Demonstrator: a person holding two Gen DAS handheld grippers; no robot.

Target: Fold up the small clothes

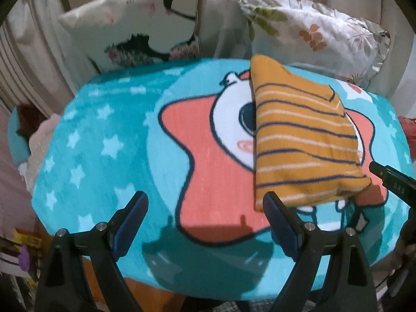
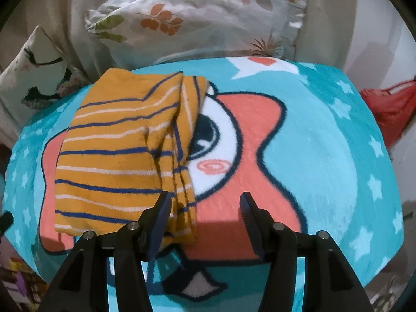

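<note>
**Closing the last fold on the striped garment**

Nearest to us, both pairs of tongs hang with their jaws spread and nothing between them: the left tongs (image 1: 205, 202) sit over the coral star print, their right finger just at the near left corner of the cloth, while the right tongs (image 2: 205, 202) straddle the near right edge, their left finger touching or almost touching the layered hem

Just beyond lies the orange striped garment (image 1: 301, 140), already folded into a narrow stack on the cartoon blanket (image 1: 109, 140) that covers the counter. In the right wrist view its right edge shows several loose layers (image 2: 182, 140) that stand slightly proud

We judge that a final fold, near end over far end, is the step in hand. To do it well, we pinch both near corners through all the layers, lift evenly, carry them together to the far edge and lay them square; an uneven bite would let the loose right layers slide out

Farthest off, the floral pillow (image 2: 202, 18) and the bird pillow (image 1: 135, 26) lean behind the counter, well apart from the work
</note>
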